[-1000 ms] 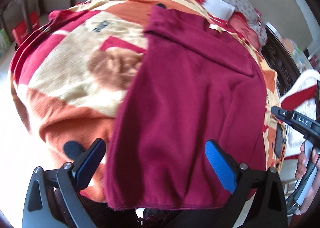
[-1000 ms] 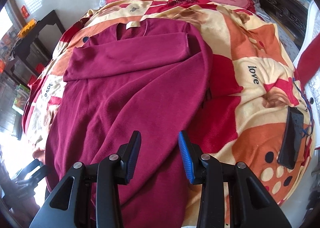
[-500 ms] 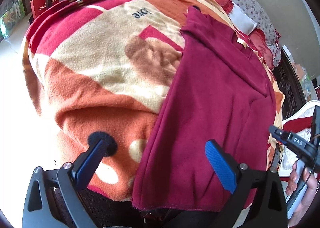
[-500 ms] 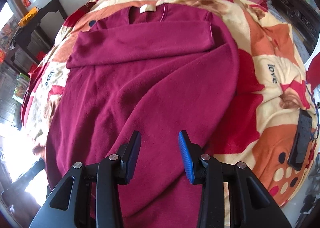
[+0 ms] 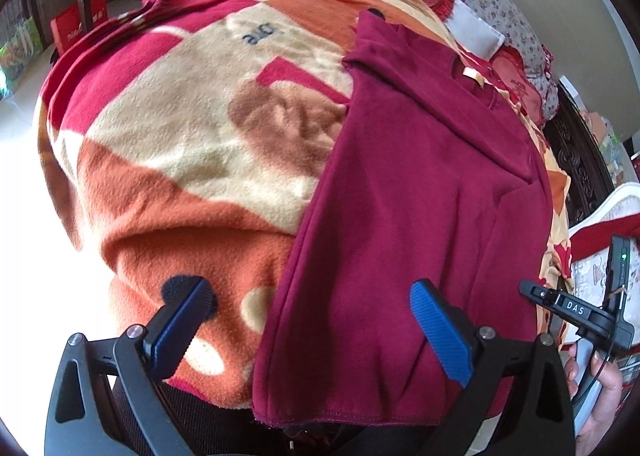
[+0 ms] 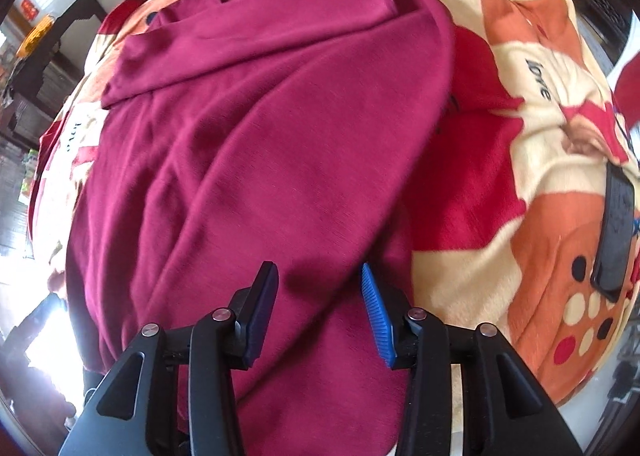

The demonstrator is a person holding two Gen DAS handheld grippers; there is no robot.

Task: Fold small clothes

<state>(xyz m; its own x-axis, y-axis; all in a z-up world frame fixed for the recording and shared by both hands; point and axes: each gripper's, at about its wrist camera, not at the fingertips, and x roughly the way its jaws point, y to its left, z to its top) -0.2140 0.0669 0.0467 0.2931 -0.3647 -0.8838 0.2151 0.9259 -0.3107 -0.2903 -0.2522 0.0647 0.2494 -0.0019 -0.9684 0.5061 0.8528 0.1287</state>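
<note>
A dark red long-sleeved top [image 5: 420, 216] lies flat on a patterned blanket [image 5: 192, 144], its sleeve folded across the chest [image 6: 248, 44] and its hem at the near bed edge. My left gripper [image 5: 310, 308] is wide open above the top's left hem corner, one finger over the blanket, one over the cloth. My right gripper [image 6: 318, 288] is open and empty, low over the top's lower right part [image 6: 280, 176]. The right gripper also shows in the left wrist view [image 5: 576, 312].
A black phone [image 6: 614, 236] lies on the blanket [image 6: 520, 136] at the right. Red heart pillows and a white pillow [image 5: 472, 32] sit at the bed's head. Dark furniture [image 6: 48, 68] stands left of the bed, a carved bed frame [image 5: 576, 160] on the right.
My right gripper has moved down and forward, closer to the top. My left gripper has swung left and back over the hem corner. Both stayed open.
</note>
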